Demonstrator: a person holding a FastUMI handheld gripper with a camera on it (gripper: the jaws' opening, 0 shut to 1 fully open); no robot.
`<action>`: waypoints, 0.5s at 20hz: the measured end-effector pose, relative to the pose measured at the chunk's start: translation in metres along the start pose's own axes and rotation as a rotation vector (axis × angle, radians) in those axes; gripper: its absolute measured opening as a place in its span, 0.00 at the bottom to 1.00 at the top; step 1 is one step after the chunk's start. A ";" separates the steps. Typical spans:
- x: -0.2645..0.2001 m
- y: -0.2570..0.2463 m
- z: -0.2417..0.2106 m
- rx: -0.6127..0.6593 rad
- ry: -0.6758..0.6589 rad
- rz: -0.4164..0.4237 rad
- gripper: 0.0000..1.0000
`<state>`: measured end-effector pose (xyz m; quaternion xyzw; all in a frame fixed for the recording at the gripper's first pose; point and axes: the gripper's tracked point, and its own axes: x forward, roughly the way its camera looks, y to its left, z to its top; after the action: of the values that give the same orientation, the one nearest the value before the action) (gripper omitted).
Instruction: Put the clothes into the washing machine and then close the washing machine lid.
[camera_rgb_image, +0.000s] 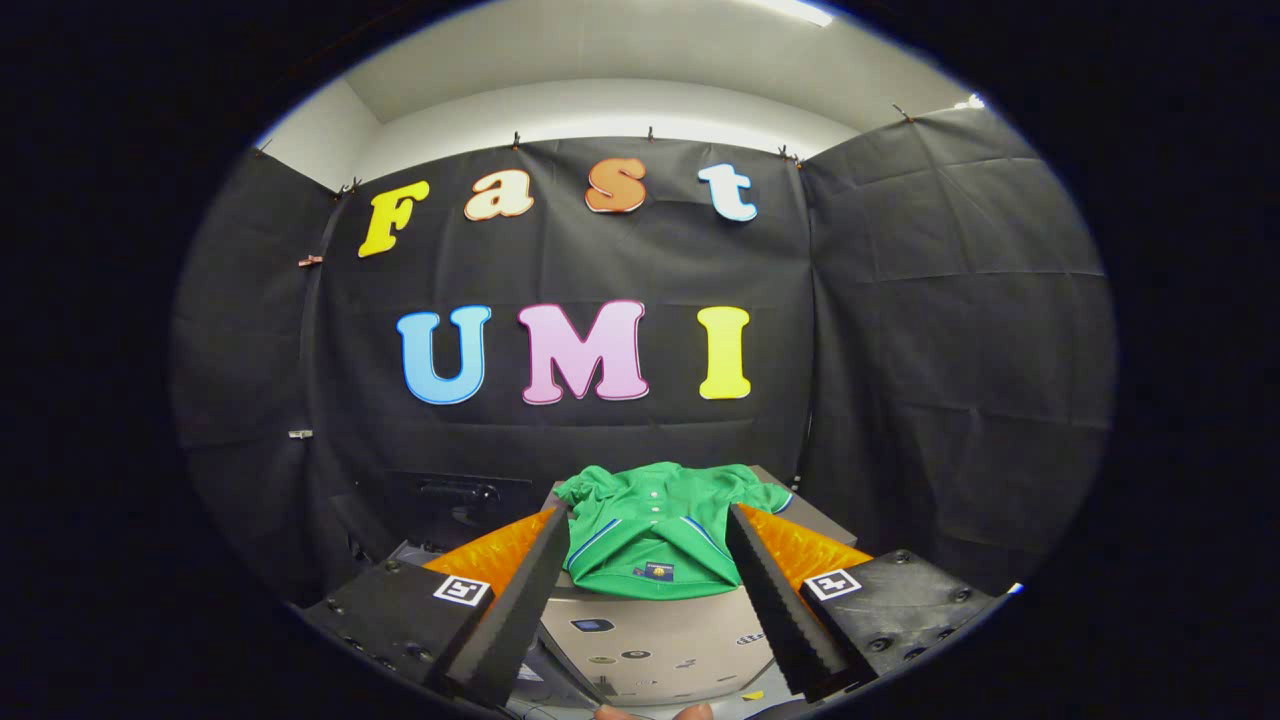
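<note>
The green shirt (655, 535) is soft knit cloth, matt, lightly creased, with a sewn patch near its hem. It lies on a washing machine (655, 645) of smooth, faintly glossy plastic or painted metal. At five and seven o'clock the spread fingers (775, 600) of the gripper (648, 600) carry ridged, matt, foam-like pads. The booth wall (930, 330) is dull wrinkled cloth.

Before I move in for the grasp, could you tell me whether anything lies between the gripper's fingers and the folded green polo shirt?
Nothing visible does. The gripper is open, its fingers spread to either side of the folded green polo shirt, which lies on a grey box-like surface just ahead of them.
</note>
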<state>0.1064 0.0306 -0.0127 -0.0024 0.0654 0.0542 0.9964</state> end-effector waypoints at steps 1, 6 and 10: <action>0.013 0.002 -0.006 -0.007 0.029 0.011 0.98; 0.081 0.001 -0.039 -0.008 0.206 0.055 0.98; 0.130 -0.009 -0.059 -0.007 0.298 0.059 0.98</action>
<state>0.2277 0.0347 -0.0887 -0.0119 0.2126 0.0825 0.9736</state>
